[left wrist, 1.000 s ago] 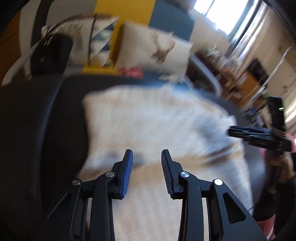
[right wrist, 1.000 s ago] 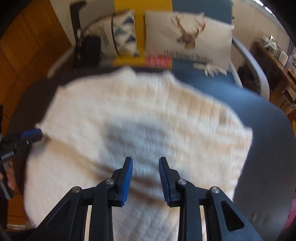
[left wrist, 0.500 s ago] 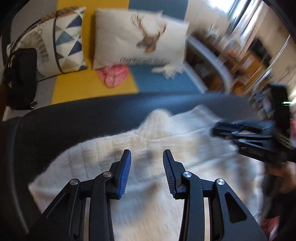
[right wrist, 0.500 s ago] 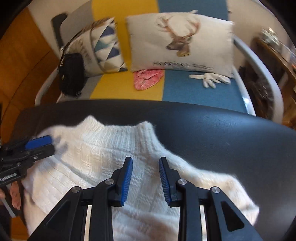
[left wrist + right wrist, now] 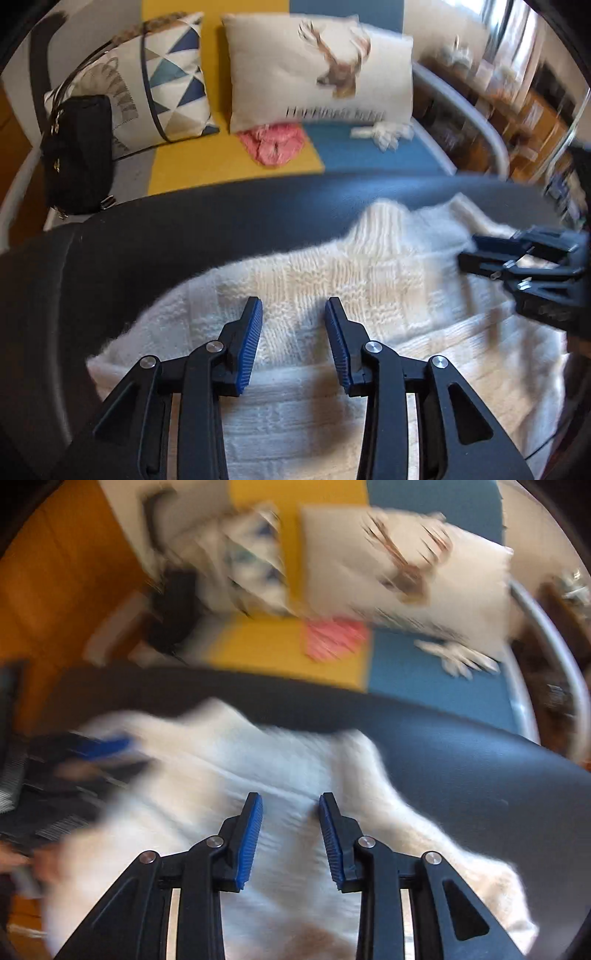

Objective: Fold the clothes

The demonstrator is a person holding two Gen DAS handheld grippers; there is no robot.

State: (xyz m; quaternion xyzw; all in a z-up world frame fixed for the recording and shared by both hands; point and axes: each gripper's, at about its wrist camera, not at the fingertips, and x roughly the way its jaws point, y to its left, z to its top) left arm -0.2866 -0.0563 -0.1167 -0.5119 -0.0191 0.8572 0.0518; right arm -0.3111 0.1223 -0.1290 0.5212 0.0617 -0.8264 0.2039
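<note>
Cream cable-knit sweater (image 5: pixel 332 288) is lying folded on dark round table (image 5: pixel 110 258), filling centre & lower frame. Left gripper (image 5: pixel 293 343) is hovering w/ jaws partly apart, nothing between them. Right gripper (image 5: pixel 290 830) is hovering likewise, empty, narrow gap, over sweater's lower-centre. Deer-print cushion (image 5: pixel 317 70) is sitting upper centre.

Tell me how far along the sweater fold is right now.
Partly done: the white sweater lies on the dark table with a layer already doubled over its lower part. Nothing is in hand: the left gripper and right gripper hover over it with jaws apart. Sleeves cannot be made out; further folds likely remain.
</note>
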